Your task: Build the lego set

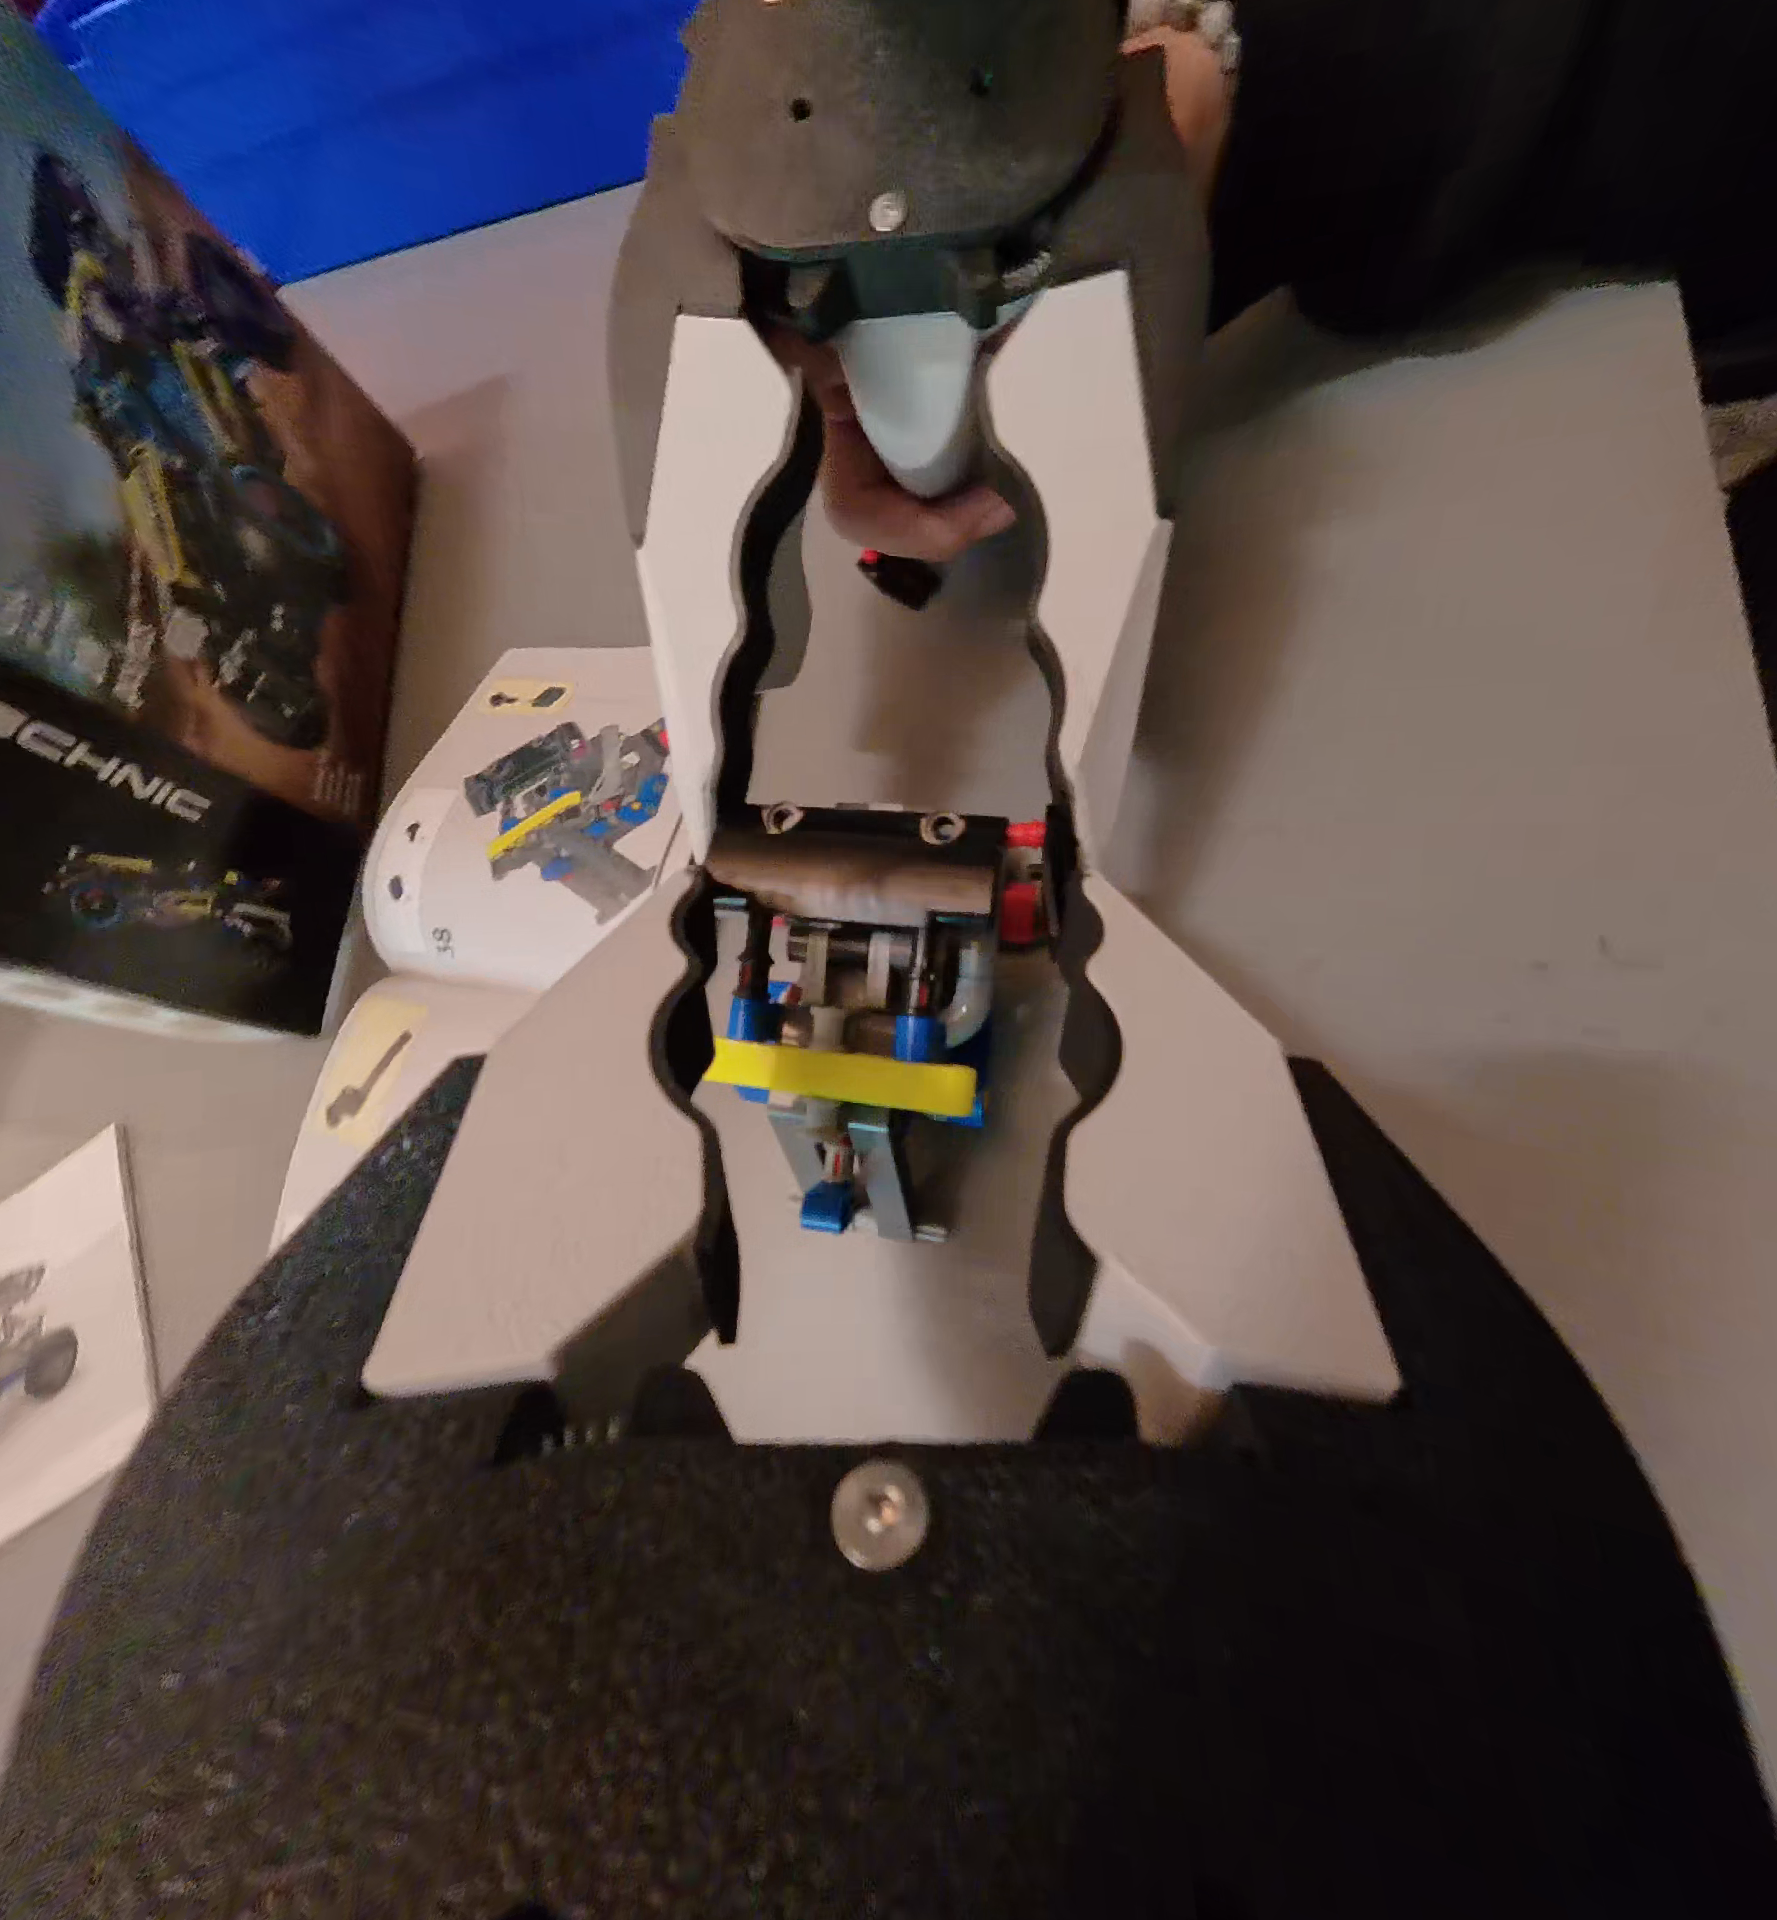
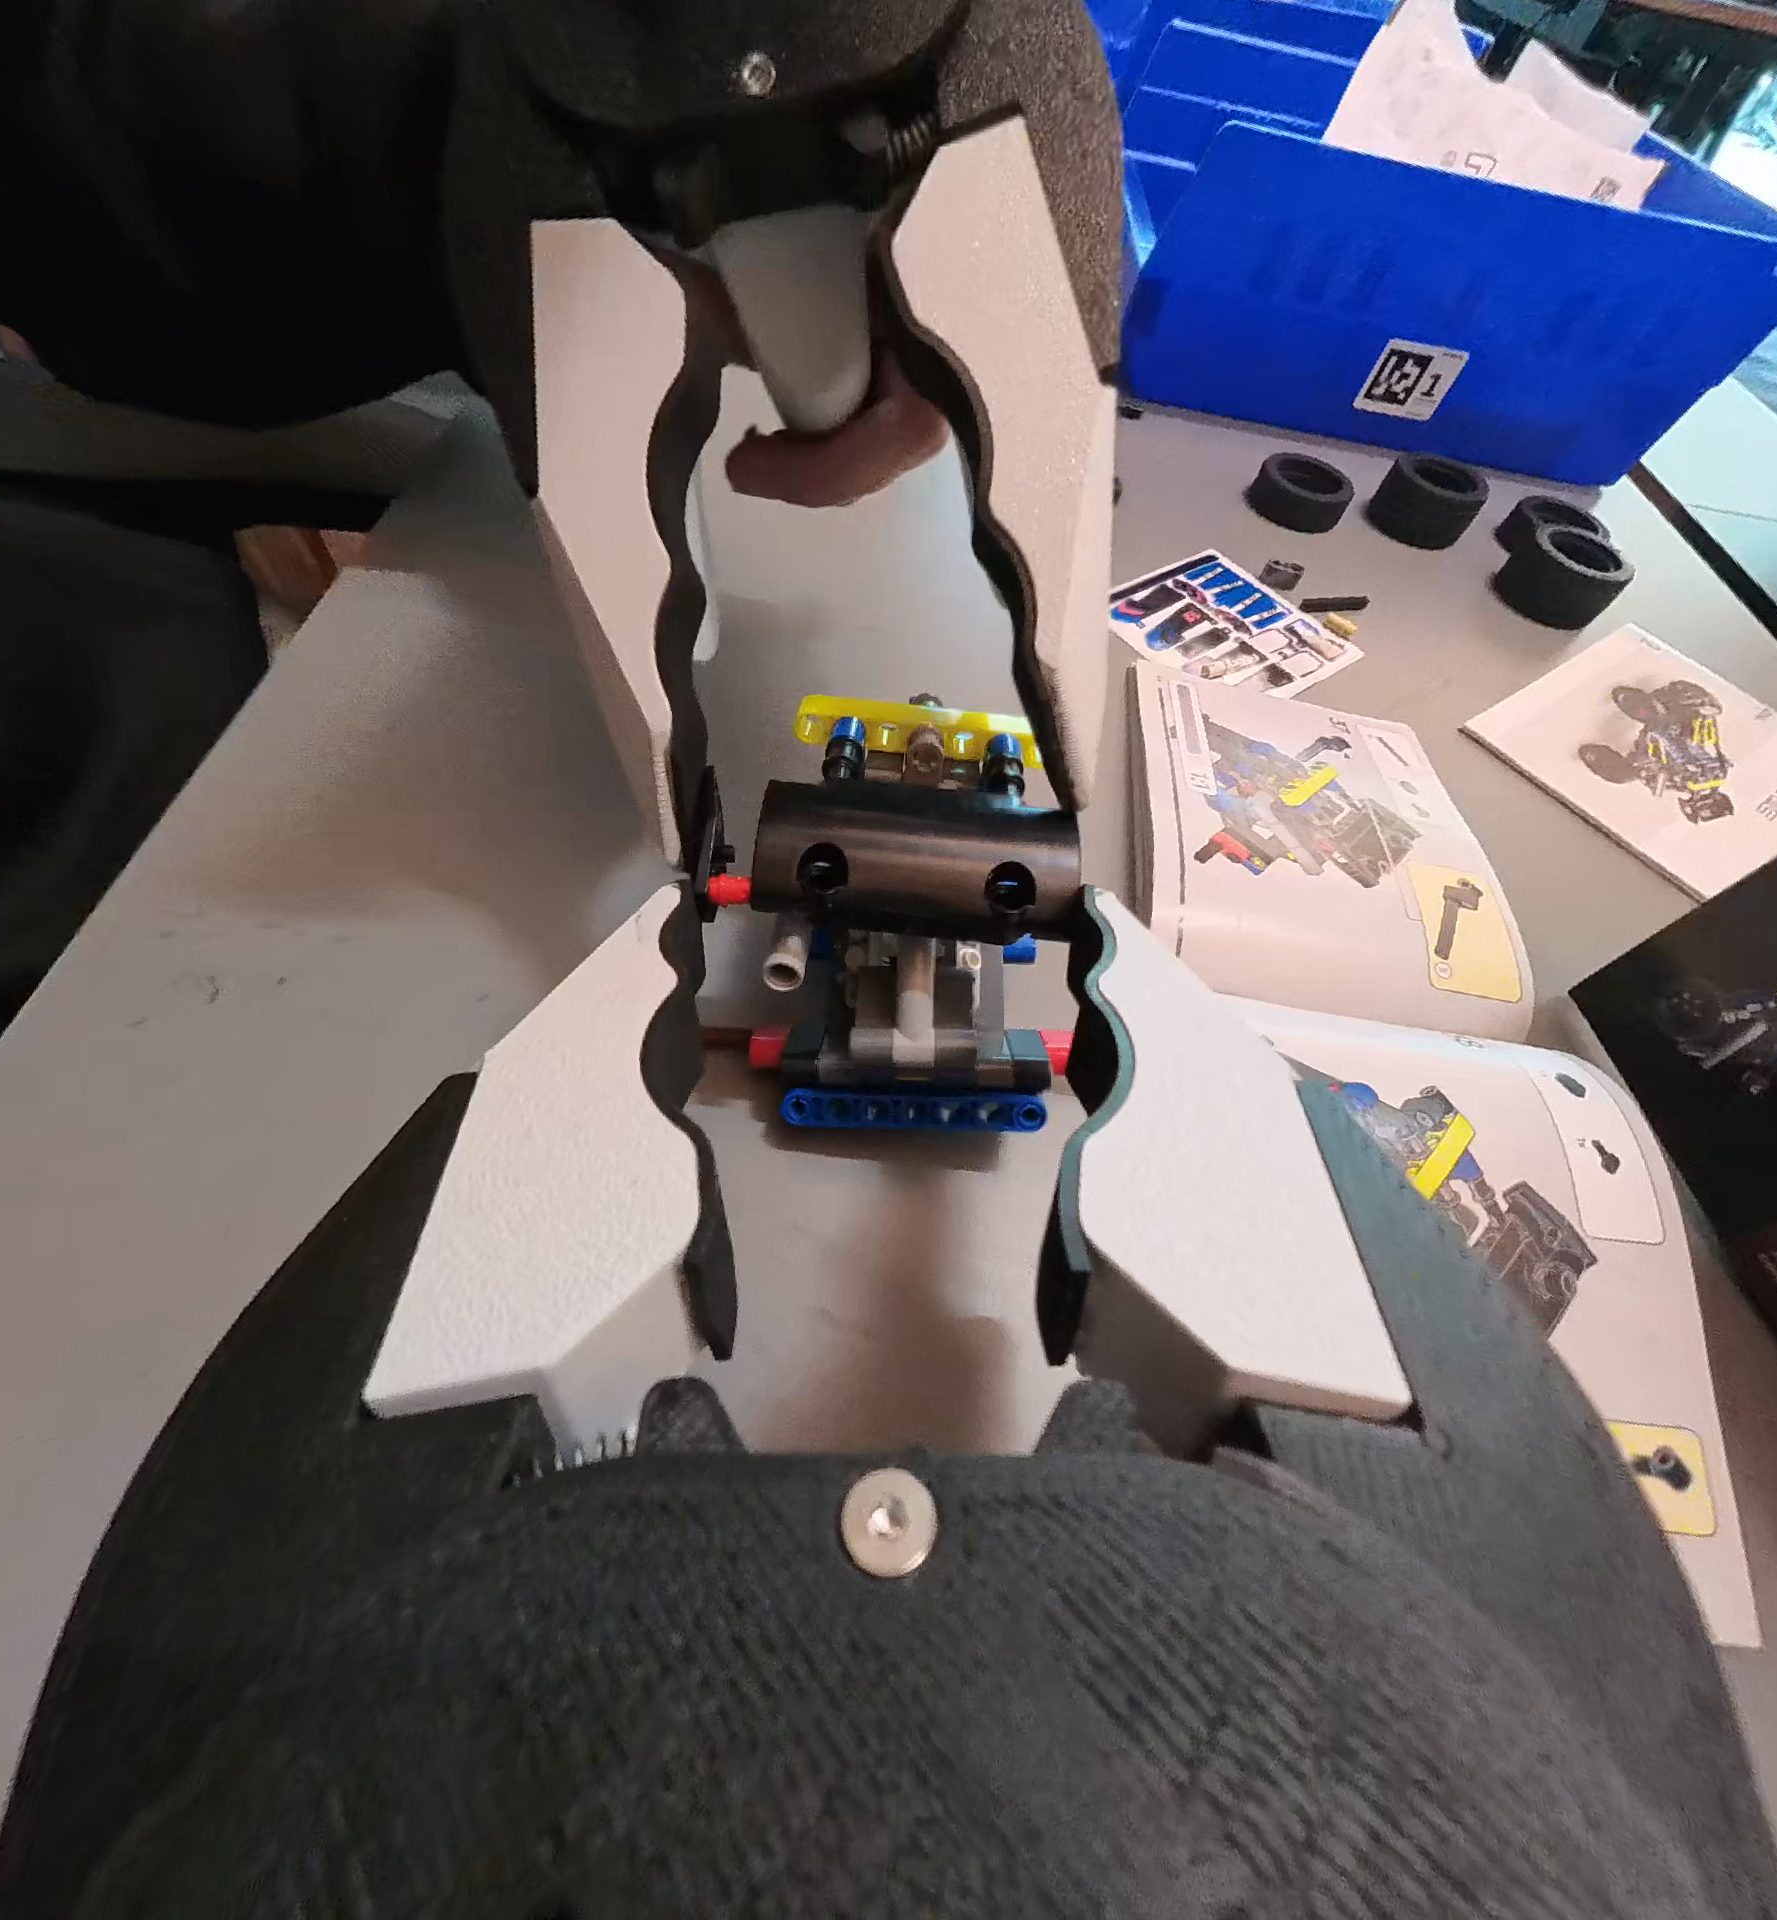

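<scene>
Grey counter, blue bin at the back, printed box to one side. Open instruction booklet and four black tyres lie beside the work area. Small brick-built toy model stands on the counter mid-frame, between both tools, which face each other. Right gripper: fingers wide, clamped across the model's black cylinder and side pin. Left gripper: fingers spread wide around the model's lower body, not visibly pressing it.

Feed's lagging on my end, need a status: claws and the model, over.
Right claw clamped on brick model, across its black drum. Left claw spread wide around same model. Model sits on table; open manual alongside, nothing blocking.
</scene>
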`<state>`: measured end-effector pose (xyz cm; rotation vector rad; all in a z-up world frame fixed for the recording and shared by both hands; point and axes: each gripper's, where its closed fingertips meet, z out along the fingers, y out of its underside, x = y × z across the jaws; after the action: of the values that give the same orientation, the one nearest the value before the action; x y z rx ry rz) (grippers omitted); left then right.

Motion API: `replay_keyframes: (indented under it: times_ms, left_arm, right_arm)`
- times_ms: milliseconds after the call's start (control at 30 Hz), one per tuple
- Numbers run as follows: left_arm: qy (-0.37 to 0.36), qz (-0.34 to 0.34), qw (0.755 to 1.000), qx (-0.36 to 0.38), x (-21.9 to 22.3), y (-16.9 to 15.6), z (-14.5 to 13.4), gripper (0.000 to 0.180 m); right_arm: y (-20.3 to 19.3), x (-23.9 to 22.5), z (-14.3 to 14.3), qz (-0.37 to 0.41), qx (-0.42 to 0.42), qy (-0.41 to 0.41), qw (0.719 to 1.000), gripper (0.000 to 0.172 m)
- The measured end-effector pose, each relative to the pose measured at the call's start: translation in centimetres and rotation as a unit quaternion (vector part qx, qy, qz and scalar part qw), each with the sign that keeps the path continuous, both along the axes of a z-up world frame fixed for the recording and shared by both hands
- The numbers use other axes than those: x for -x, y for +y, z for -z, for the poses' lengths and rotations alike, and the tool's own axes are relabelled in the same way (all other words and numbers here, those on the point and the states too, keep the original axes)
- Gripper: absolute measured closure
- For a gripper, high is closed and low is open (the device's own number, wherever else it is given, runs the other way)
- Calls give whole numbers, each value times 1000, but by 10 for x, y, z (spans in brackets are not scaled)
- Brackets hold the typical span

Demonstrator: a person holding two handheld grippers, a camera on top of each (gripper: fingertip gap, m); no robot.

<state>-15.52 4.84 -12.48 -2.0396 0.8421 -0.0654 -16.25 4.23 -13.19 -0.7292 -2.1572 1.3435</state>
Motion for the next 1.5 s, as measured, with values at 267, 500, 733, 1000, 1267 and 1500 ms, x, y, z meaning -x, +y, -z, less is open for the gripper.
replay_keyframes:
  times_ms: [267,500,733,1000,1267,1500]
  left_arm:
    - [24,54,998,36,0,0,11,117]
    - [7,33,999,39,2,-1,12,116]
    - [23,22,999,39,-1,-3,17,112]
    - [-29,14,999,25,-1,-3,7,114]
    - [-50,-8,999,-3,4,-20,-14,111]
    - [-80,-15,997,-15,-7,-14,-30,122]
  right_arm:
    - [-6,-2,1,-15,-14,0,1000,108]
    - [-6,0,1,-8,3,-3,1000,108]
    - [-11,-2,1,-16,-11,-7,1000,109]
    - [-6,-9,-10,-20,22,2,1000,95]
    - [105,-76,5,93,-68,-108,987,119]
    - [125,-62,38,102,-120,-112,981,144]
